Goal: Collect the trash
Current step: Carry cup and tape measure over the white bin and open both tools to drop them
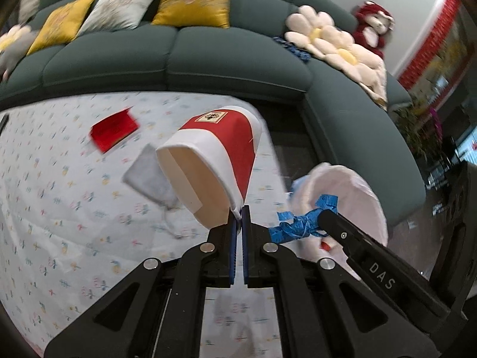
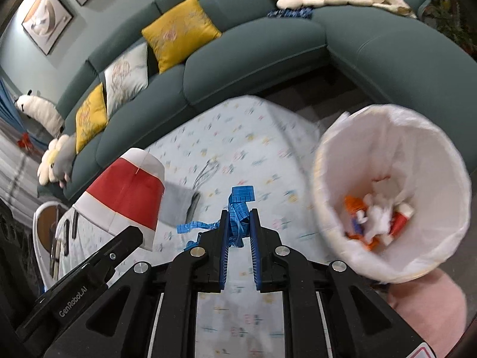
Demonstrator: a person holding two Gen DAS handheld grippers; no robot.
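Trash in hand, two items. My left gripper (image 1: 238, 208) has its jaws pressed all but together on the rim of a flattened paper cup (image 1: 214, 161), white with a red band; the cup hangs in the air off the fingertips, mouth toward the left wrist camera. My right gripper (image 2: 240, 214) is closed, with a narrow gap, on a crumpled blue tape (image 2: 238, 208), a wad of it between the pads and loose ends sticking up and out to the left.

Landmark: the bin (image 2: 390, 191), lined with a white bag.
- Tape: just left of the bin in the right wrist view, not over its mouth.
- Cup: farther left of the bin than the tape, beside the right gripper; the two grippers sit close together.
- Bin contents: orange, white and red scraps (image 2: 375, 220) at the bottom.
- Tablecloth (image 1: 59, 194), floral: under both grippers, left of the bin.
- Red card (image 1: 114, 129) and grey pouch (image 1: 149, 176): lying on the tablecloth, well left of the bin, beyond the cup.
- Sofa (image 1: 208, 53), dark green: behind the bin and table, with yellow cushions (image 1: 193, 0) and flower pillows (image 1: 328, 38).

Both views are motion-blurred at the table surface.
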